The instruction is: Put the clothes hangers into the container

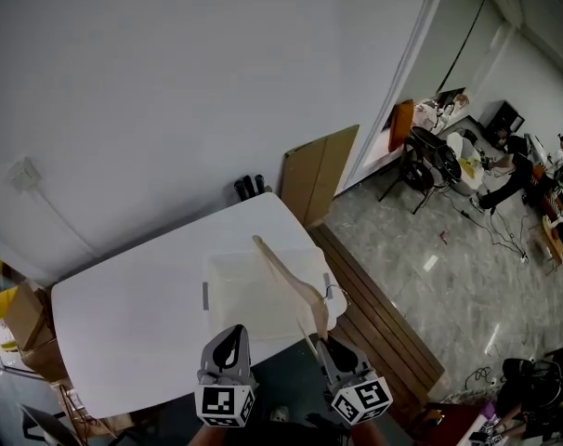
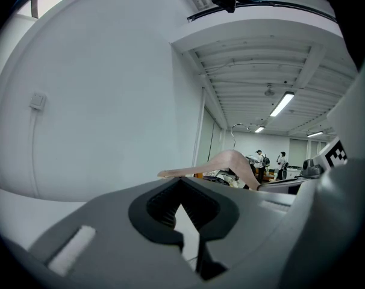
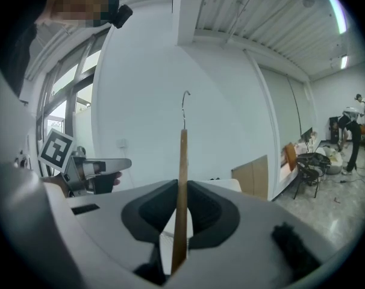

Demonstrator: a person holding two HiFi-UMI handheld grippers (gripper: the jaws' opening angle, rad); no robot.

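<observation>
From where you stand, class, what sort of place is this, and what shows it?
Probably an open-plan office or lab workspace: a cluttered desk, an office chair beside it, and ceiling strip lights overhead.

- A white worktop (image 1: 124,323) stands against a plain wall, a socket (image 1: 23,173) with a trailing cable above it.
- Cardboard boxes (image 1: 19,319) sit stacked at its left end.
- A brown board (image 1: 319,170) leans on the wall near the far corner.
- A slatted wooden bench (image 1: 379,328) lies alongside on the marble floor (image 1: 449,277).
- A black chair (image 1: 430,161) and a seated person (image 1: 504,170) occupy the cluttered far corner.
</observation>
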